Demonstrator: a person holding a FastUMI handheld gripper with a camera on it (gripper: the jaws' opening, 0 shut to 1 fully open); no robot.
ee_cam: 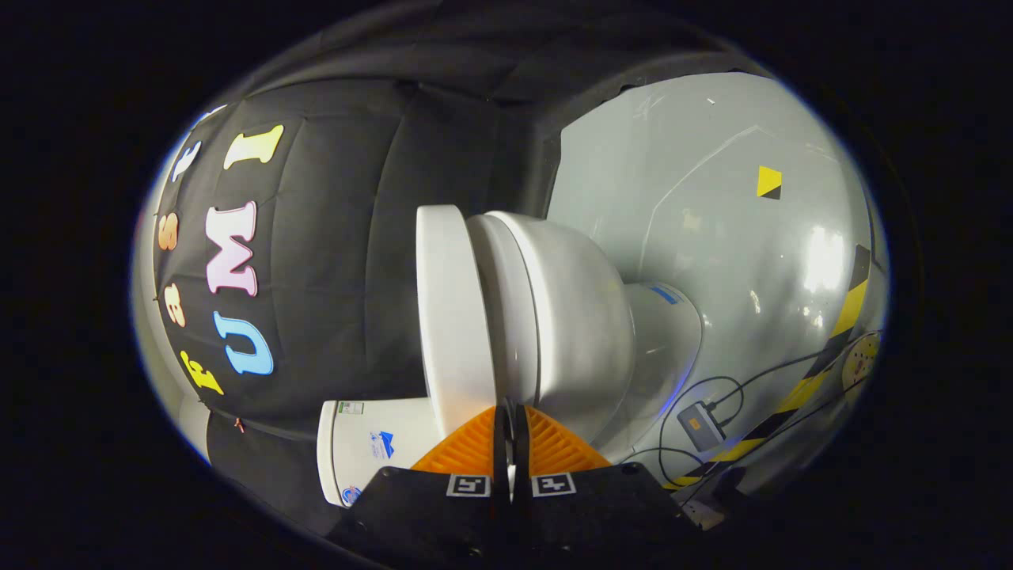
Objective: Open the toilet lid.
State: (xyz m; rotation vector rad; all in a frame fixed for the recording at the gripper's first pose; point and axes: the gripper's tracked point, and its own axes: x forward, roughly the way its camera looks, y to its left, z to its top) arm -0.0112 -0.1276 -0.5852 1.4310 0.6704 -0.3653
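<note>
The view is rolled sideways, so the toilet lies across it. Left of the fingers is the white tank (372, 451). Just ahead of them the lid (453, 317), a smooth white slab, stands slightly off the seat (506, 309). The gripper (510, 419) is almost closed, its tips at the lid's edge; a grip cannot be confirmed. The bowl (578, 317) and grey floor (712, 198) lie to the right.
</note>
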